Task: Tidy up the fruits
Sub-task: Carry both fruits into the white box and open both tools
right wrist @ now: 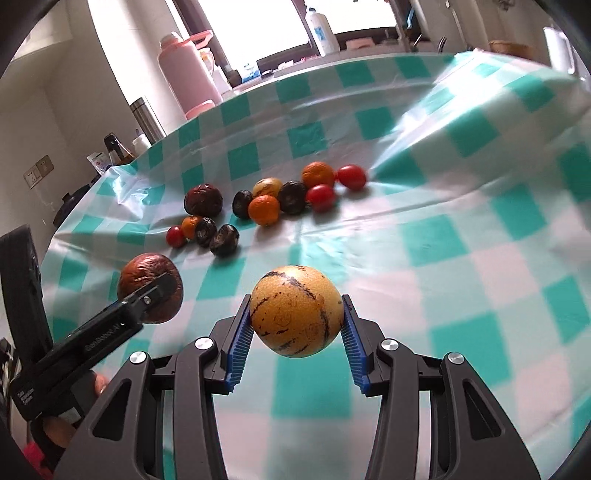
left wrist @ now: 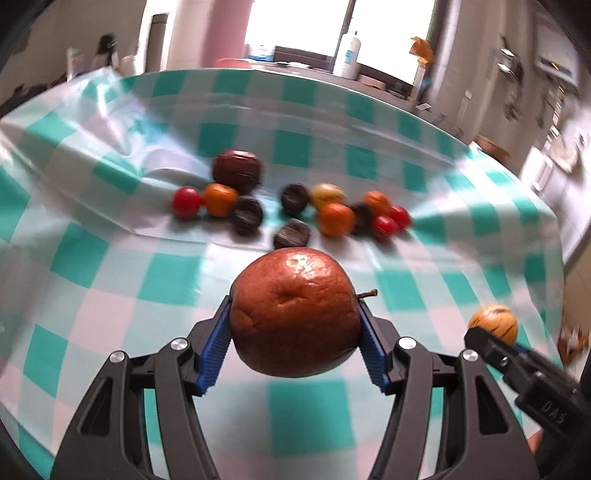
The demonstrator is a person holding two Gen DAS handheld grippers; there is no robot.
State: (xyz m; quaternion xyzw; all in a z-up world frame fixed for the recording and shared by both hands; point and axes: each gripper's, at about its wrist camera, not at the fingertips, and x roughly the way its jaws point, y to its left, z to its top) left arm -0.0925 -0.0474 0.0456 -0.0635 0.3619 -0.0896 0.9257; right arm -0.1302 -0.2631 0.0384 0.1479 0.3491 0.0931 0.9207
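My left gripper (left wrist: 294, 325) is shut on a wrinkled brown apple (left wrist: 295, 312) and holds it above the checked tablecloth; the apple also shows in the right wrist view (right wrist: 146, 273). My right gripper (right wrist: 297, 321) is shut on a yellow-orange fruit with dark streaks (right wrist: 295, 310), which also shows at the right of the left wrist view (left wrist: 495, 321). Farther back on the cloth lie several loose fruits: a dark red wrinkled fruit (right wrist: 203, 199), oranges (right wrist: 264, 209), red tomatoes (right wrist: 320, 196), dark round fruits (right wrist: 224, 240) and a yellowish fruit (right wrist: 267, 186).
The table carries a crumpled teal and white checked cloth (right wrist: 443, 258) with raised folds at the back right. Beyond its far edge stand a pink thermos (right wrist: 184, 62), a steel flask (right wrist: 147, 114) and a white bottle (right wrist: 323, 29) by the window.
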